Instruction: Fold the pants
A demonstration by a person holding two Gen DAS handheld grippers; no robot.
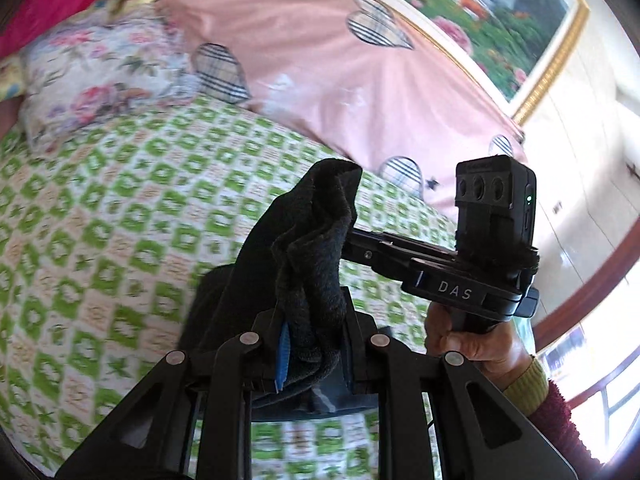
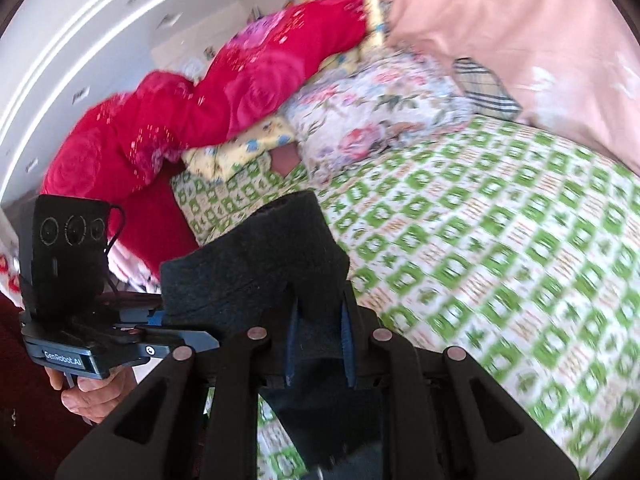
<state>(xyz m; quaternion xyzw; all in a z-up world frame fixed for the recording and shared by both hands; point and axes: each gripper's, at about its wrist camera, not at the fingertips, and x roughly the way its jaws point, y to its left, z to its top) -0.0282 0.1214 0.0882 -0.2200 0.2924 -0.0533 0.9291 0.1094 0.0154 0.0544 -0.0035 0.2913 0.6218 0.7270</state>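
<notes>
We have a broad stretch of green-and-white checked bedspread [image 1: 100, 240] open ahead of and below both grippers, with nothing lying on that middle area. Its far edge is crowded: a pink quilt with plaid hearts [image 1: 320, 60] runs along the back, a floral pillow [image 1: 100, 80] sits just beside it, and in the right wrist view a red rose-patterned blanket [image 2: 200, 100] is heaped over a yellow flowered cushion [image 2: 240, 148] at the corner of the bed. A gold-framed picture [image 1: 500, 12] hangs on the wall behind the quilt. The dark pants [image 1: 308, 252] are lifted off the bedspread and bunched between our two tools. Our left gripper [image 1: 312, 356] is clamped on a thick fold of the cloth, which fills the gap between its blue-padded fingers and rises above them. Our right gripper [image 2: 320, 340] likewise pinches the pants [image 2: 260, 264], fabric packed between its pads and hanging below. Each view shows the other gripper close alongside, meeting the same bundle, with the person's hand [image 1: 472, 340] on its handle.
</notes>
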